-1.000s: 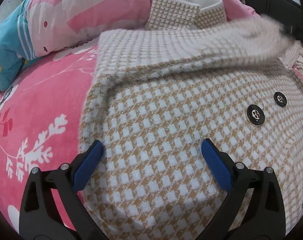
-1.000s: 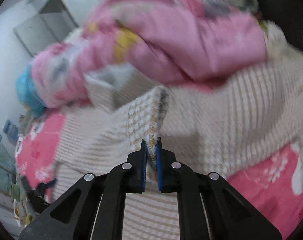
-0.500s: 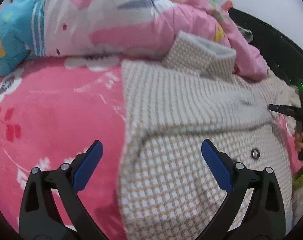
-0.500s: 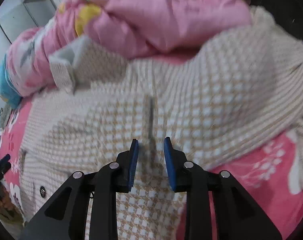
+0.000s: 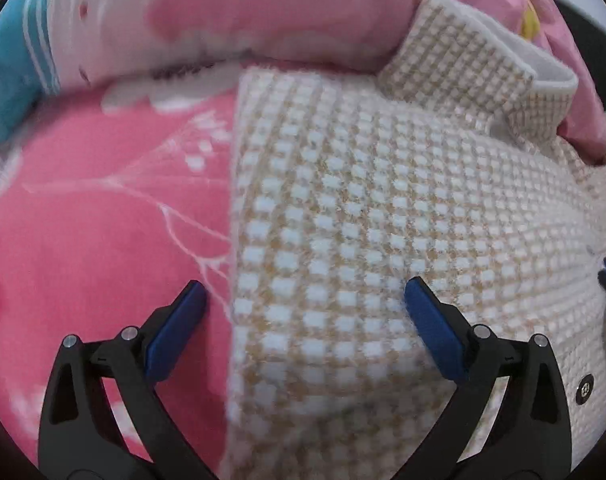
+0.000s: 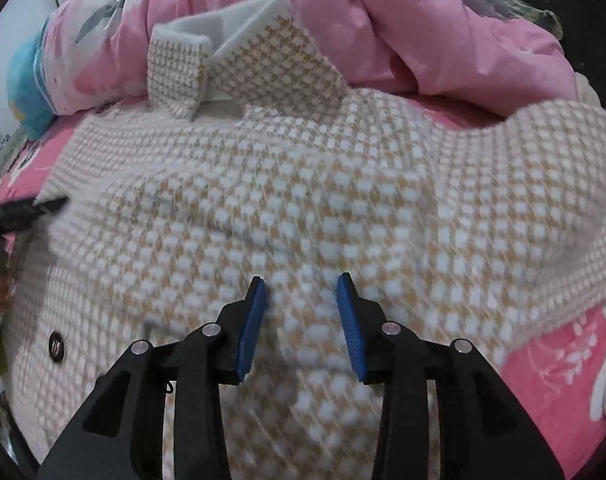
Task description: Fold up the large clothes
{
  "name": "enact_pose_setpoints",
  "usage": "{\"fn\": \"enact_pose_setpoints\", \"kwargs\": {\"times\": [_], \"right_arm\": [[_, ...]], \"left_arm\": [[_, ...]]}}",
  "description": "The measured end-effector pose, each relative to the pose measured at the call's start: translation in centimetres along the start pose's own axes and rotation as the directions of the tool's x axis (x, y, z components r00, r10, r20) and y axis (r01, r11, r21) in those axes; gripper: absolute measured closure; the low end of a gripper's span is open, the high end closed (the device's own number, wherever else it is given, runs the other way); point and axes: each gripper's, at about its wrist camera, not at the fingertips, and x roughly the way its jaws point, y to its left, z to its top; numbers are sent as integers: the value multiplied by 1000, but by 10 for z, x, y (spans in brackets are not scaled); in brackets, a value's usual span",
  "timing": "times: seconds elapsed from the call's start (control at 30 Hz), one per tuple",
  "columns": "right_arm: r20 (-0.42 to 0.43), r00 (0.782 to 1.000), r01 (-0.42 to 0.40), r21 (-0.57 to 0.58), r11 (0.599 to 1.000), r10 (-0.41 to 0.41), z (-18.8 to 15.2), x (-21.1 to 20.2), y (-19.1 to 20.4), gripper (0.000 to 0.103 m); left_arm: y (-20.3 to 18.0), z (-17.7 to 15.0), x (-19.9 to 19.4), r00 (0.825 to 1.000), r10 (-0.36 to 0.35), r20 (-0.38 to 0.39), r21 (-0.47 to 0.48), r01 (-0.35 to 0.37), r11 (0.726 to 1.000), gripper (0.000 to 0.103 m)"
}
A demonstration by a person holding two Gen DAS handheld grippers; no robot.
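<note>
In the left wrist view, a blue and white striped cushion (image 5: 11,76) fills the upper left corner, with the pink quilt (image 5: 263,12) bunched across the top of the frame. Below them the pink floral bedsheet (image 5: 83,240) covers the left half. The left gripper (image 5: 305,312) sits at the bottom centre with its jaws spread wide and nothing pinched; its left blue pad hangs over the sheet, its right pad over the checked coat (image 5: 383,220), so the coat's straight left edge runs between them. The coat, tan and white in a houndstooth check, takes up the centre and right of the frame, its collar (image 5: 483,60) standing up at the upper right against the quilt. A dark button (image 5: 584,389) shows at the lower right, and a blurred dark tip at the right edge is probably the other gripper.

In the right wrist view, the left gripper's dark tip (image 6: 31,210) enters from the left edge, over the coat's margin. A button (image 6: 56,346) lies at the lower left. The coat (image 6: 303,200) spreads flat across the middle, collar (image 6: 231,64) at the upper centre. The right gripper (image 6: 301,312) at the bottom centre is opening, its pads apart above the fabric and not pressing on it. Bedsheet (image 6: 563,380) shows at the lower right.
</note>
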Motion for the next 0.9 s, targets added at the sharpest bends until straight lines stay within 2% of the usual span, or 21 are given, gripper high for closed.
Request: {"fn": "enact_pose_setpoints", "kwargs": {"times": [0.07,0.17,0.23,0.3,0.33,0.37,0.4,0.43,0.47,0.5,0.53,0.57,0.63,0.73,0.77,0.87,0.9], "right_arm": [[-8,1000,15,-4,1000,-15,7,-11,2,65],[61,997,-47,-19,999,48,31,-29,20,64],[87,994,-64,-33,997,67,39,-28,32,55],[59,996,-69,-65,995,73,39,-10,44,51],[23,999,-33,-87,996,36,34,4,50,48],[-18,1000,0,-104,995,-2,28,20,54,46],[-12,1000,5,-103,995,-6,22,26,52,46],[1,1000,-7,-89,996,7,19,20,48,46],[-4,1000,-30,-63,998,30,19,12,42,46],[0,998,-64,-20,998,64,17,-4,30,46],[13,996,-87,6,996,87,15,-18,18,46],[41,994,-98,39,994,96,13,-38,-1,44],[85,994,-80,95,992,72,9,-67,-39,37],[130,992,-34,216,976,6,6,-100,-111,36],[143,990,-28,272,962,-12,4,-110,-139,36],[204,976,-36,486,873,-73,-2,-140,-233,36],[218,972,-36,527,849,-94,-3,-144,-251,36]], "left_arm": [[3,-3,-5,1000,-20,16,-7,20,1000,6],[-4,-2,-14,1000,21,14,-1,-21,1000,7],[-10,3,-28,998,22,54,-8,-21,1000,7],[-25,5,-44,996,-20,91,4,20,1000,7],[-31,4,-48,995,-27,95,10,26,1000,7],[-40,2,-48,995,-36,90,19,34,999,7],[-49,-1,-43,997,-45,63,29,44,999,7],[-56,-3,-35,998,-44,33,40,42,998,6],[-66,-8,-23,1000,-6,-4,70,6,998,6],[-73,-11,-17,999,45,-5,111,-45,993,6],[-83,-18,-15,995,89,35,157,-93,983,6],[-85,-22,-16,993,99,64,164,-108,980,6],[-83,-26,-18,992,83,90,145,-96,985,6],[-82,-30,-20,992,67,103,142,-82,986,6],[-82,-32,-20,991,70,110,145,-86,986,6],[-80,-34,-18,989,76,125,148,-94,984,6],[-80,-34,-18,989,74,128,147,-93,985,6]]}}
